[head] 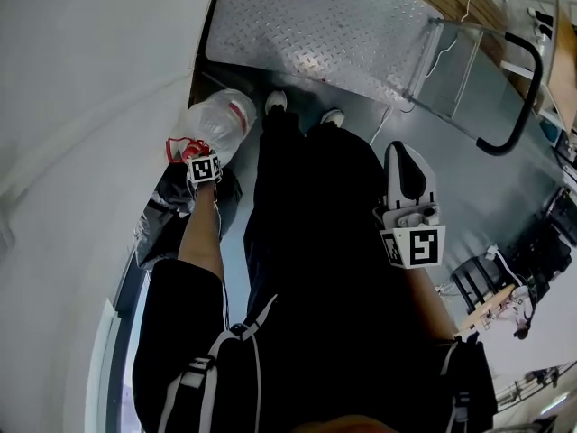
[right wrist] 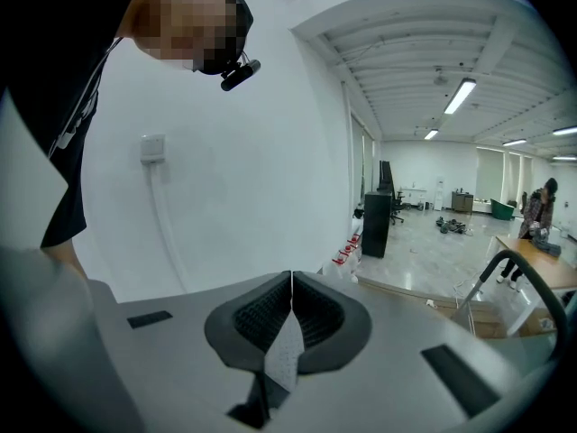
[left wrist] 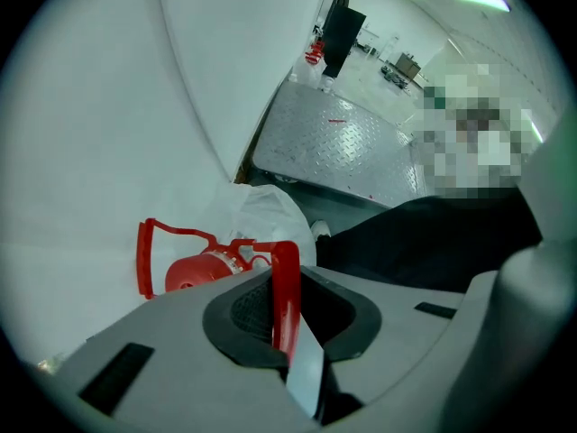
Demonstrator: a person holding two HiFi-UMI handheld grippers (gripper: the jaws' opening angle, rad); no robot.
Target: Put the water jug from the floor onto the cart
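Floor (head: 424, 156) — one cart (head: 315, 34) | one water jug (head: 219, 123) | left gripper (left wrist: 287, 327) jaws grip its handle (left wrist: 285, 273) | right gripper (right wrist: 290, 318) jaws closed

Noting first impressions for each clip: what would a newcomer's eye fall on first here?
The red handle of the water jug, pinched in the left gripper, with the clear jug beside the person's left leg by the white wall. Next, the diamond-plate cart just ahead of the person's shoes, and the right gripper shut on nothing at the right.
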